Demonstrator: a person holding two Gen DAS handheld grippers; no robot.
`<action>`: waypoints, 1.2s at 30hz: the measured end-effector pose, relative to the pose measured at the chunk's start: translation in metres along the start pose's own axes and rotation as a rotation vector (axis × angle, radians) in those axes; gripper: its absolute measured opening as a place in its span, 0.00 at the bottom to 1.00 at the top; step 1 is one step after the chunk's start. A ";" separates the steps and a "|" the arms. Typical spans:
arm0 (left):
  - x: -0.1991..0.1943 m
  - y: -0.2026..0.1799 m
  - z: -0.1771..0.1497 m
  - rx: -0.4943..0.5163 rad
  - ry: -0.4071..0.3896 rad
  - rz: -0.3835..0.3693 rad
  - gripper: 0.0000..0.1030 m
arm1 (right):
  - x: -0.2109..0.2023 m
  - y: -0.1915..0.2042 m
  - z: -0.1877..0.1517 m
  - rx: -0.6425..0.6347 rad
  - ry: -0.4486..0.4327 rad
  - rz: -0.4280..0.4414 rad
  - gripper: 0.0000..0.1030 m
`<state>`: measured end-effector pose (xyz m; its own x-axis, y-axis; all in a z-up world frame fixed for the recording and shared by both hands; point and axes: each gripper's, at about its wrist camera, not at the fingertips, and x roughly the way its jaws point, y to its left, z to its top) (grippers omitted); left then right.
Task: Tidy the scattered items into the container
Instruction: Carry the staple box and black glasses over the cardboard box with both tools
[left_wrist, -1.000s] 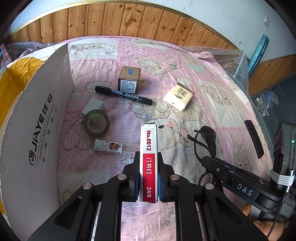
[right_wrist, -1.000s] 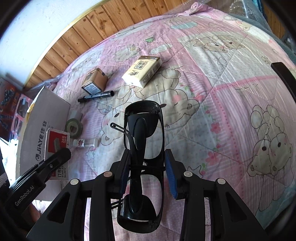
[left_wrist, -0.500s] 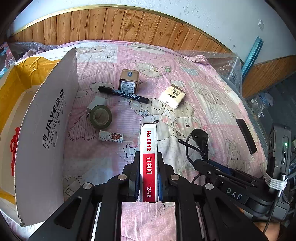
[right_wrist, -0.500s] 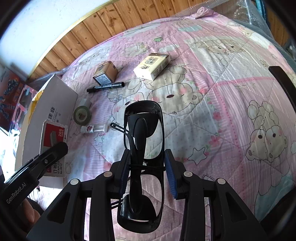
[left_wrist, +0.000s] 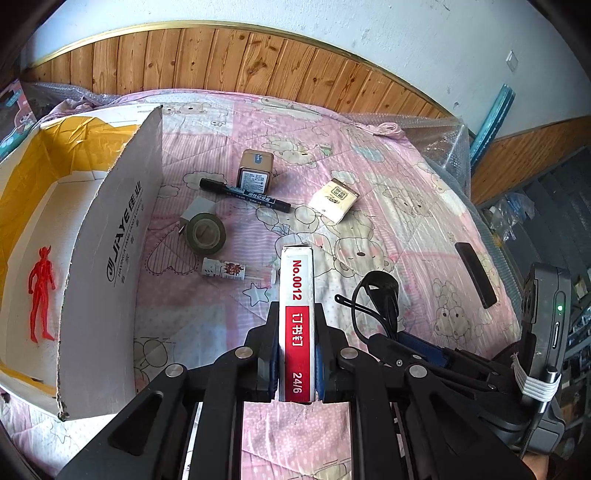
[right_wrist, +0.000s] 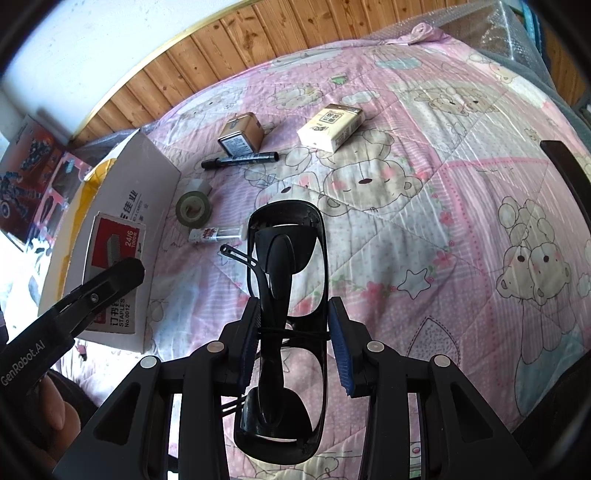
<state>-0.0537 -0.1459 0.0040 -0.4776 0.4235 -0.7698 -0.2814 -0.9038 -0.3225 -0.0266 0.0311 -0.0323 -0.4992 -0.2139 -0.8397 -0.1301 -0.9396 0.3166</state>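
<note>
- The left gripper is held above the pink quilt, just right of the cardboard box, and is pointed toward the wooden wall panel.
- Its fingers are closed tightly on a staple box, which is gripped on edge with its narrow red-and-white side up.
- The right gripper is held beside it over the quilt, level and pointed the same way.
- A pair of black sunglasses is clamped between its blue pads, folded and standing on edge.
- Left on the quilt are a tape roll, a black marker, a brown box, a tissue pack and a small tube.
- A red toy figure is seen lying inside the cardboard box.
</note>
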 end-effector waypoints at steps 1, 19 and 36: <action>-0.002 0.001 -0.001 -0.001 -0.003 -0.003 0.14 | -0.002 0.003 -0.001 -0.004 -0.001 0.004 0.37; -0.051 0.020 -0.006 -0.044 -0.066 -0.045 0.14 | -0.024 0.055 -0.012 -0.109 -0.017 0.054 0.37; -0.089 0.051 -0.004 -0.105 -0.127 -0.076 0.14 | -0.047 0.109 -0.012 -0.226 -0.050 0.092 0.37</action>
<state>-0.0220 -0.2305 0.0535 -0.5614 0.4893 -0.6674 -0.2357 -0.8676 -0.4378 -0.0074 -0.0648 0.0364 -0.5427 -0.2929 -0.7872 0.1097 -0.9539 0.2793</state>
